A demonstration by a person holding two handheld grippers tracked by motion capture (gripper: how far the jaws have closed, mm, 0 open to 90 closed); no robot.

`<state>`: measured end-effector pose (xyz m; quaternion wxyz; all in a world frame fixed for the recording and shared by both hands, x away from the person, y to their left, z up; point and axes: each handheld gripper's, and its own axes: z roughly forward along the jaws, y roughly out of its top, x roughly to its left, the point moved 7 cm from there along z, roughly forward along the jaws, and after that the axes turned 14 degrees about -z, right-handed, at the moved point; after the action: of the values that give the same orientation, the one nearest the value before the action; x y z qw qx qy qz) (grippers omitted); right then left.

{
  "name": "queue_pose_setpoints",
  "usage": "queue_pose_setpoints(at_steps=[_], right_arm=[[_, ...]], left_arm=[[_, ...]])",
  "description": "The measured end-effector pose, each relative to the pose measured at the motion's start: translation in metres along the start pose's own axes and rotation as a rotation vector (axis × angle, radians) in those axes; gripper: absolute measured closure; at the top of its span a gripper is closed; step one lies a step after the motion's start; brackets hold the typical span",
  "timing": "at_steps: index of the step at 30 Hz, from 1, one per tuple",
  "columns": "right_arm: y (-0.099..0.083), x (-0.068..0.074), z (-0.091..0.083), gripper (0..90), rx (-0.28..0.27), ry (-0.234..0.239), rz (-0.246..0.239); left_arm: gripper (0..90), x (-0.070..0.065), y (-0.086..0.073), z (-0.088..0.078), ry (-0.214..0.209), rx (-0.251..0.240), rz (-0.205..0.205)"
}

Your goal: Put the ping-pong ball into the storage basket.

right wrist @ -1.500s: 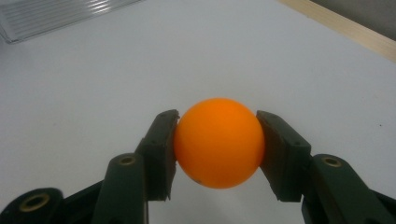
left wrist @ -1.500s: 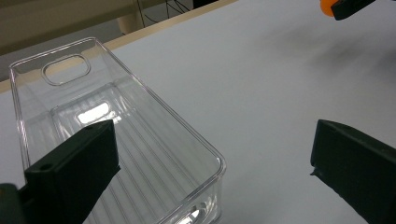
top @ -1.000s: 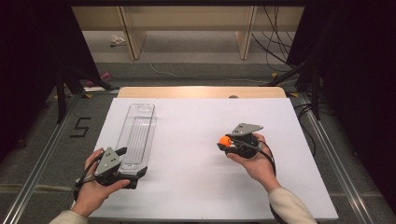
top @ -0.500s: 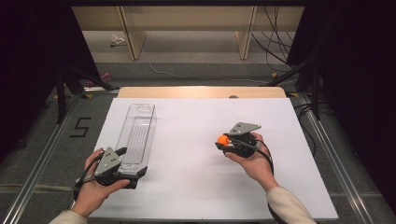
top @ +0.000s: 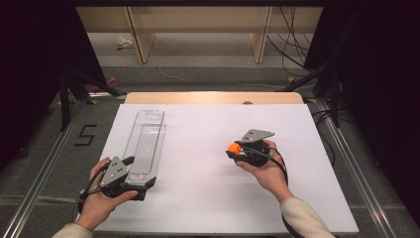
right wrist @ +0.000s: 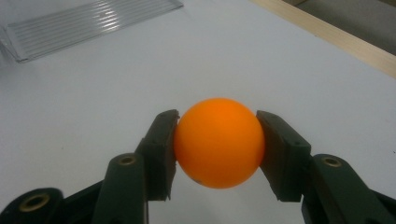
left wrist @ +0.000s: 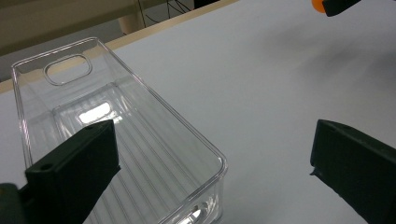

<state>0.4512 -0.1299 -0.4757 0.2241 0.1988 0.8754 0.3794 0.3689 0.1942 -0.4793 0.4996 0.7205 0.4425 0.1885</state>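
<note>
The bench (top: 208, 198) is covered by a white sheet, with a strip of bare pale wood (top: 213, 97) showing along its far edge. On the left part of the sheet lies a long clear plastic tray (top: 144, 144), set lengthwise from near to far, with a ribbed floor and an oval handle cut-out in its far end.

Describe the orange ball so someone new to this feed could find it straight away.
Start at the white table top and go to its right half, where the person's right hand holds the right gripper. The orange ball sits clamped between that gripper's black jaws. It is the one small, round, bright thing here; the clear plastic tray on the left is long and colourless.
</note>
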Motion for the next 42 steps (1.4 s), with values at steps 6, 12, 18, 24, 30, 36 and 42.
queue_pose_setpoints(at_steps=[6, 12, 18, 24, 30, 36, 42], right_arm=[[0.001, 0.000, 0.001, 51.2, -0.003, 0.002, -0.001], [0.004, 0.001, 0.002, 51.2, -0.010, 0.006, 0.000], [0.006, 0.001, 0.003, 51.2, -0.018, 0.007, -0.001], [0.009, 0.003, 0.005, 51.2, -0.023, 0.011, 0.001], [0.011, 0.004, 0.007, 51.2, -0.024, 0.017, 0.002], [0.013, 0.005, 0.008, 51.2, -0.031, 0.020, -0.003], [0.016, 0.006, 0.010, 51.2, -0.034, 0.022, -0.005]], left_arm=[[0.6, 0.000, 0.000, 0.000, 0.000, -0.001, -0.001], [0.6, 0.000, 0.000, 0.000, -0.001, -0.001, 0.000], [0.6, 0.000, 0.000, 0.000, 0.000, -0.001, 0.000], [0.6, 0.000, 0.000, 0.000, 0.000, -0.001, -0.001], [0.6, 0.000, 0.000, 0.000, 0.000, -0.002, -0.002], [0.6, 0.000, 0.000, 0.000, -0.002, -0.002, 0.000], [0.6, 0.000, 0.000, 0.000, 0.000, -0.002, -0.001]])
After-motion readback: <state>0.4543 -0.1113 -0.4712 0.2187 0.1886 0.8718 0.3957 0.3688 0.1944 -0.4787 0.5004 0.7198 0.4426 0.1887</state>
